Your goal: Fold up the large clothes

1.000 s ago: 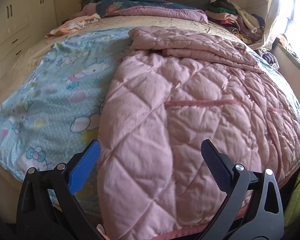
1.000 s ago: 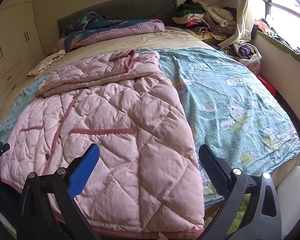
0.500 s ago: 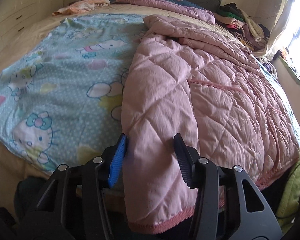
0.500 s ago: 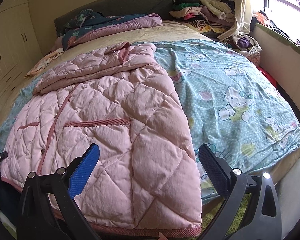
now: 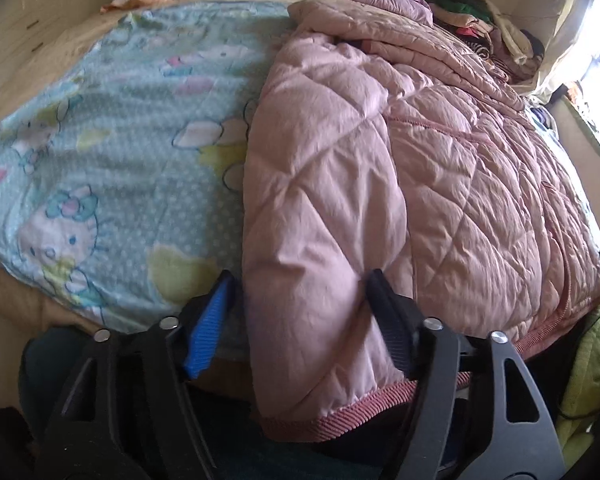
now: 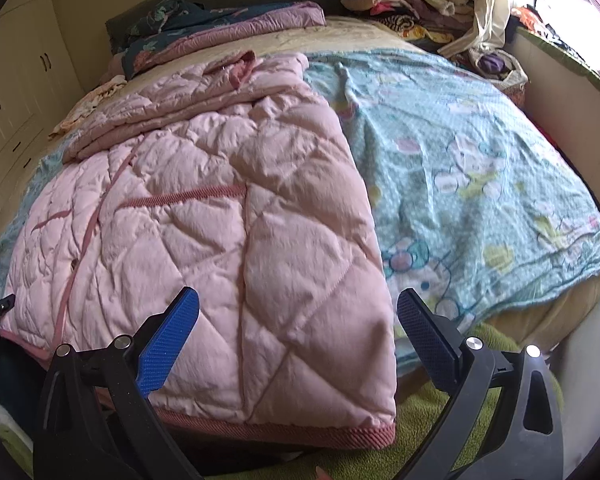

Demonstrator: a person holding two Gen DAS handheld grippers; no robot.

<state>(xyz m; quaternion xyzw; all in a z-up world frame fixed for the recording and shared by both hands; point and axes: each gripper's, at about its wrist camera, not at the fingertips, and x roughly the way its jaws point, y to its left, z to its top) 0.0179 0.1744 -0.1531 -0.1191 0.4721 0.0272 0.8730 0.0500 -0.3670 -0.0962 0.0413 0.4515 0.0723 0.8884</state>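
Both grippers have sunk toward the foot edge of the bed [image 6: 548, 320]. On it the pink quilted jacket [image 6: 228, 216] lies lengthwise, hem hanging over that edge. The left gripper [image 5: 296, 308], whose jaws narrowed and then just parted again, straddles the jacket's left hem corner without visibly pinching it. The right gripper [image 6: 300, 316] gapes wide around the right hem corner, empty. Each hand looks equally near its corner.
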